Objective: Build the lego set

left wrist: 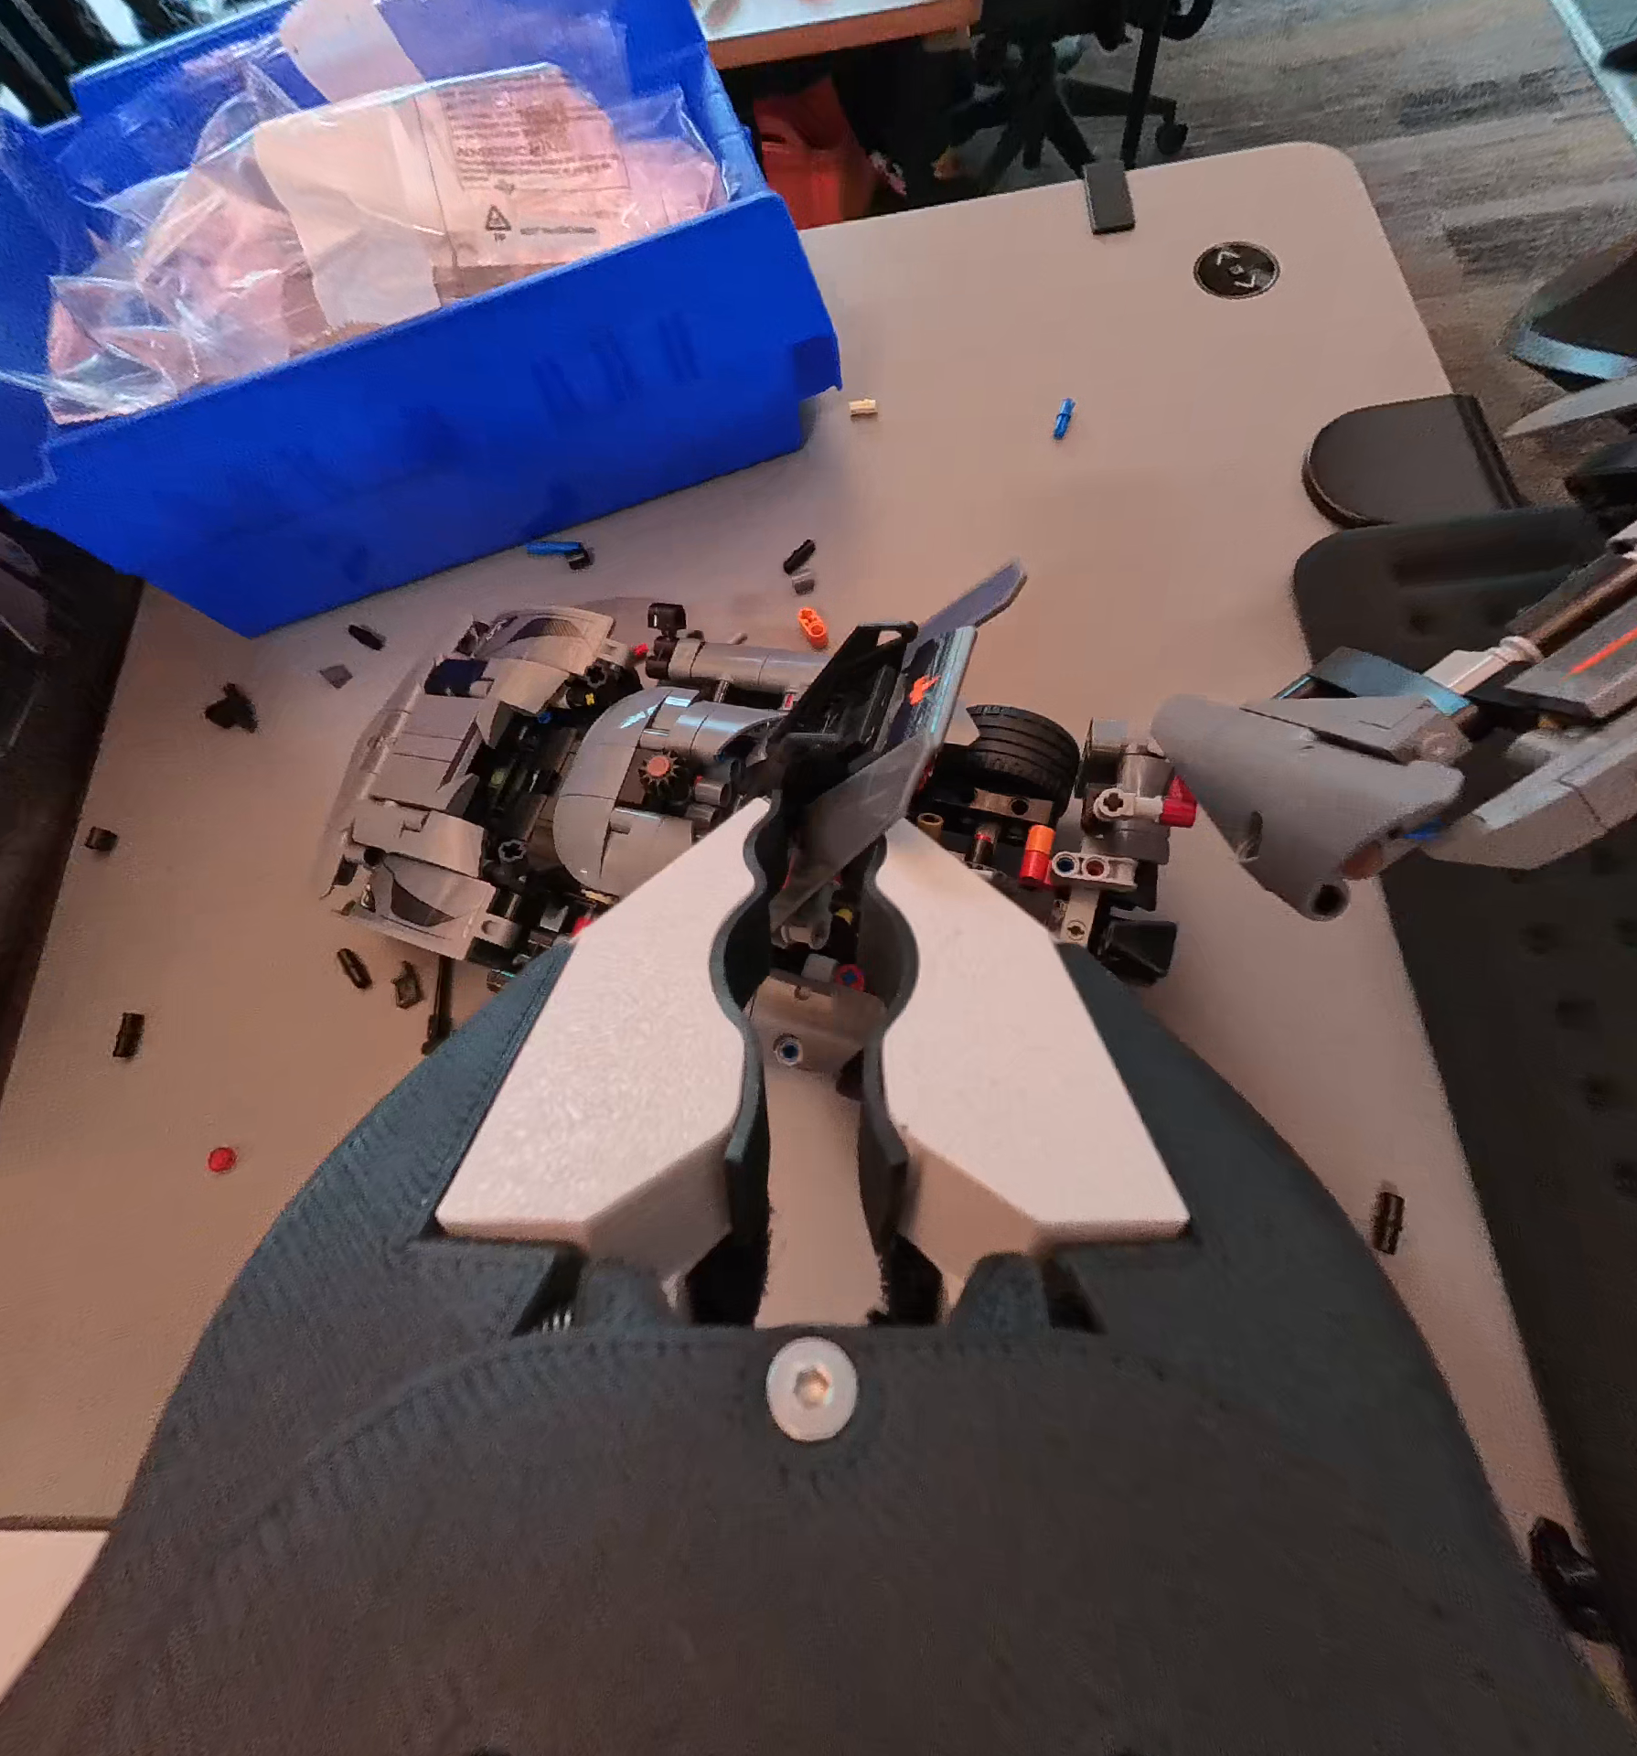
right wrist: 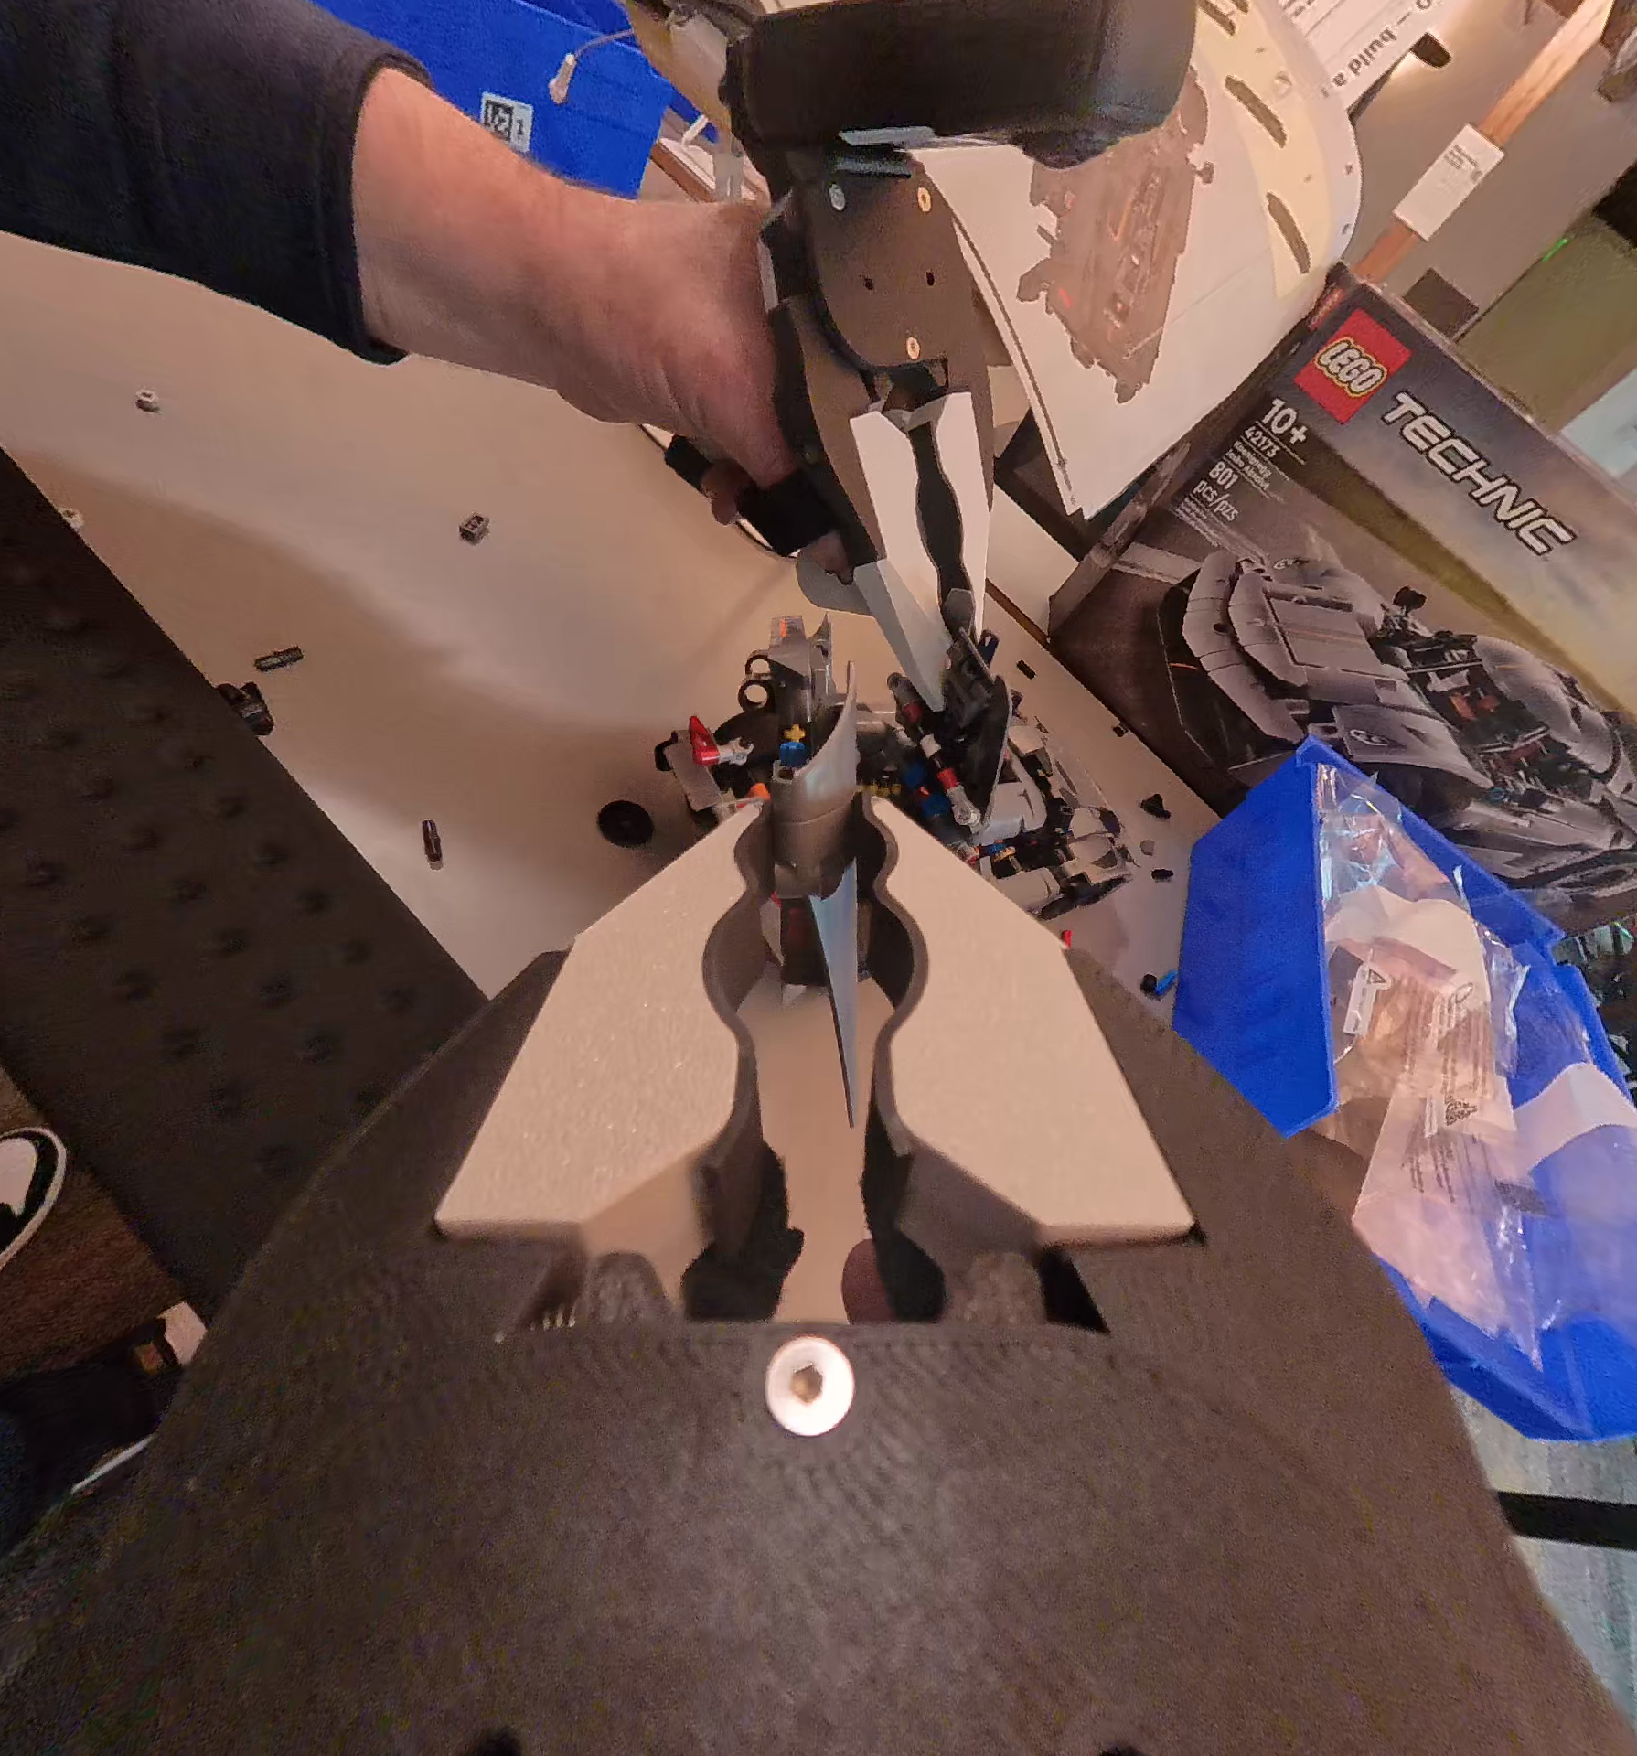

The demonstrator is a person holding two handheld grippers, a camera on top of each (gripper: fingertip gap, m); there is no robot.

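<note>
Both tongs are engaged: left tongs point(left wrist: 819, 846) clenched on a dark hinged panel point(left wrist: 867, 760) standing up from the partly built grey car point(left wrist: 530, 789); right tongs point(right wrist: 810, 836) clenched on a grey curved body piece point(right wrist: 819, 789), carried just beside the car's rear. Car rests on the surface point(left wrist: 1128, 399) near the blue bin point(left wrist: 416, 475). Risk: misaligned pressing could shear the panel's hinge or scatter loose pins point(left wrist: 1064, 418).
</note>
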